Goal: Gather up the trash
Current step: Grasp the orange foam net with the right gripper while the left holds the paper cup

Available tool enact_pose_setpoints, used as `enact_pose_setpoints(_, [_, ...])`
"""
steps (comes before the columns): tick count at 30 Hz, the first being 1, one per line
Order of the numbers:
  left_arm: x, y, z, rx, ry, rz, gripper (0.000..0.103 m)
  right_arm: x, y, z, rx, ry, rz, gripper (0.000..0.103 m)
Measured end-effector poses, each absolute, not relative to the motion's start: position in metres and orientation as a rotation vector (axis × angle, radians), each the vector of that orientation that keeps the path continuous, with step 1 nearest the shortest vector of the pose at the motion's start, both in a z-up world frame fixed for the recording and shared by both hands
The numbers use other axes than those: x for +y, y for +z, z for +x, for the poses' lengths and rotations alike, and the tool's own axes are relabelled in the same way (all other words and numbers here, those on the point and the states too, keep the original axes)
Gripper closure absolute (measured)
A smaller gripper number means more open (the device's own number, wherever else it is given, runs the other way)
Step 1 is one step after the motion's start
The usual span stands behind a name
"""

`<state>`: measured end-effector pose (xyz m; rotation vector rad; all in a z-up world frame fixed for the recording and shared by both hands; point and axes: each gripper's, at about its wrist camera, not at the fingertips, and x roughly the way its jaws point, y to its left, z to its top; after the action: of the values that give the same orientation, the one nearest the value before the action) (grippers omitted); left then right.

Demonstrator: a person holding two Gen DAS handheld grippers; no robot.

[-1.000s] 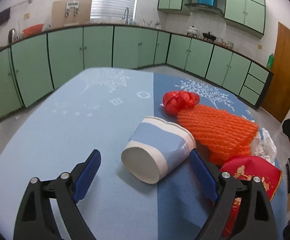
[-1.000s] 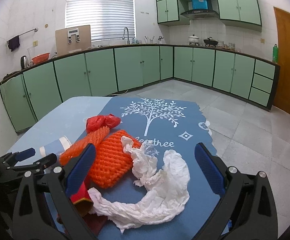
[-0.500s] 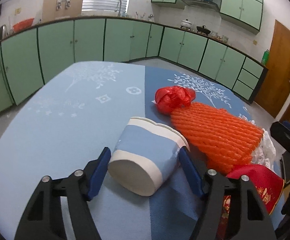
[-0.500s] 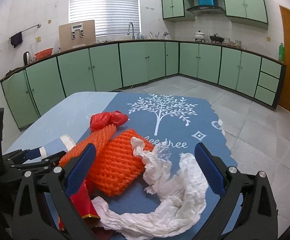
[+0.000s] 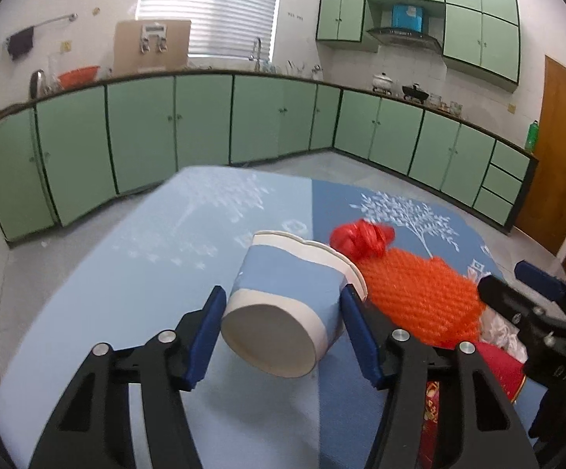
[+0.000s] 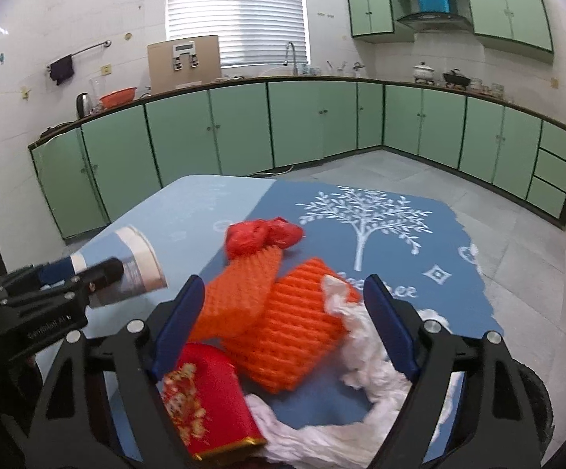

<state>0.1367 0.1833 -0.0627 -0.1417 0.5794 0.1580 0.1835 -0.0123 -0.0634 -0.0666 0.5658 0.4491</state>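
Left claw (image 5: 281, 318) closing on light, crushable paper cup (image 5: 287, 308), lifted off worktop (image 5: 134, 273), pads mid-wall; right claw (image 6: 283, 324) wide, narrowing over soft orange foam net (image 6: 283, 332) at cup's 3 o'clock.

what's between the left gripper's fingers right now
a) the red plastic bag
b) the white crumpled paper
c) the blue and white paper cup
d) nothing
c: in the left wrist view the paper cup lies on its side, pinched between the closing left gripper's blue pads, its base towards the camera.
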Motion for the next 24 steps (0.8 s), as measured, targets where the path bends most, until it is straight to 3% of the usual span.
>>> enact_pose_setpoints(7, [0.186, -0.056, 0.140, 0.562, 0.171, -0.135, 0.044, 0.005, -0.071, 0.192, 0.604, 0.471, -0.077, 0.040])
enact_pose_setpoints(10, [0.185, -0.057, 0.141, 0.563, 0.170, -0.129, 0.044, 0.008, -0.076, 0.196, 0.638, 0.480, -0.079, 0.051])
enact_pose_setpoints(13, [0.185, -0.059, 0.142, 0.568, 0.165, -0.133, 0.044, 0.010, -0.080, 0.197, 0.663, 0.494, -0.087, 0.065])
enact_pose_setpoints(15, [0.184, -0.060, 0.141, 0.569, 0.165, -0.133, 0.044, 0.013, -0.084, 0.197, 0.680, 0.504, -0.098, 0.081])
enact_pose_setpoints(17, [0.183, -0.061, 0.141, 0.571, 0.161, -0.132, 0.044, 0.013, -0.084, 0.196, 0.683, 0.515, -0.094, 0.091])
enact_pose_setpoints(24, [0.179, -0.058, 0.136, 0.562, 0.151, -0.129, 0.044, 0.005, -0.065, 0.187, 0.625, 0.527, -0.076, 0.092])
